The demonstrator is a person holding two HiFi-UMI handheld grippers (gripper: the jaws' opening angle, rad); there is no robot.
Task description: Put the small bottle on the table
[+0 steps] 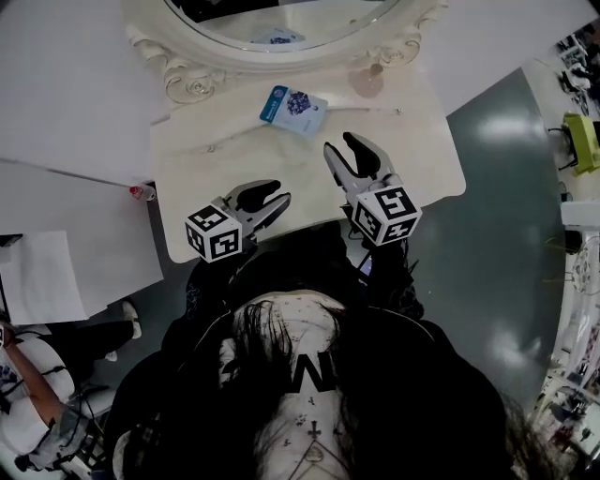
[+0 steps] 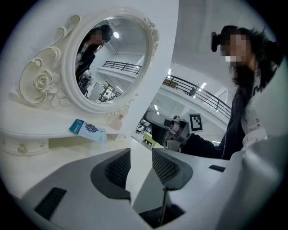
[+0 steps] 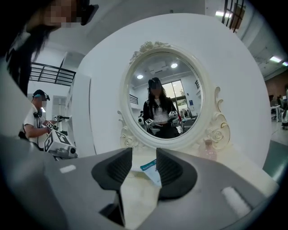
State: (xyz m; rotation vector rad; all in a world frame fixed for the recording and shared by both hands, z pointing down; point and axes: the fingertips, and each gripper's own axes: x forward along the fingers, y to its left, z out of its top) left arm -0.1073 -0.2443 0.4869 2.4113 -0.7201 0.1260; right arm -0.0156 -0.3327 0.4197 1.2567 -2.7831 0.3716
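Small bottle [image 1: 368,82] stands on the counter [image 1: 412,141], ahead of the right claw [image 1: 340,143]; that and the left claw [image 1: 278,192] sit narrowly parted and empty, so placing appears done.

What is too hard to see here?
- Head view: the mirror's top is cut off by the edge.
- All views: the packet's print is too small.
- Right gripper view: the right hand-held gripper hides part of the packet.
- Head view: the small bottle is pale and blurry.
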